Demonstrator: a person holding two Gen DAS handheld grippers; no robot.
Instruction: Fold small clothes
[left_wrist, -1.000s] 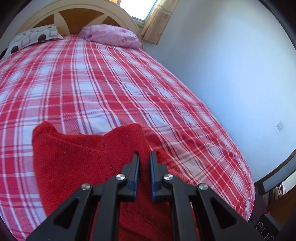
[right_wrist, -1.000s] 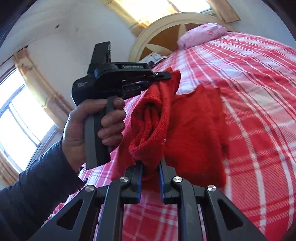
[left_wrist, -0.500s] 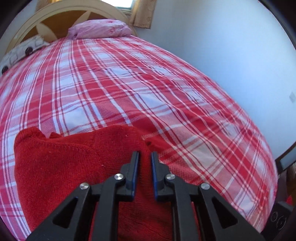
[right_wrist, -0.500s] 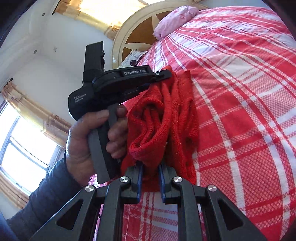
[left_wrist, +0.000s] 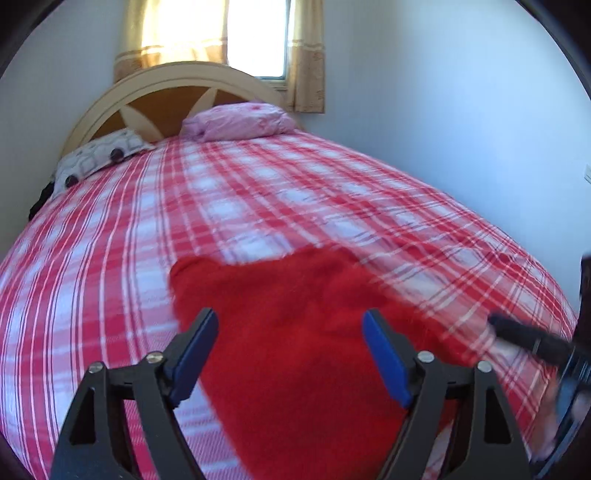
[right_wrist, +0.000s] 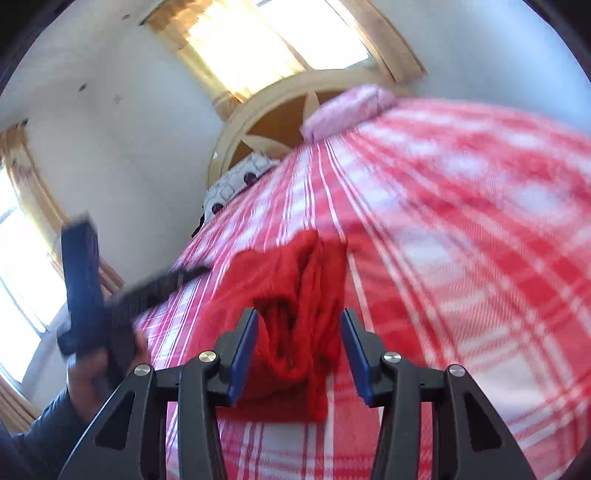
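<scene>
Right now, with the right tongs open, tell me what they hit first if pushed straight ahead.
Most likely the red knit. It lies bunched on the bed directly between and just beyond the open right tongs, so they would probably straddle or press into it. The frame is blurred, so depth is uncertain.

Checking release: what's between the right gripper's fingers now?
Right wrist view: the bunched red knit garment sits between the open right gripper fingers.
</scene>
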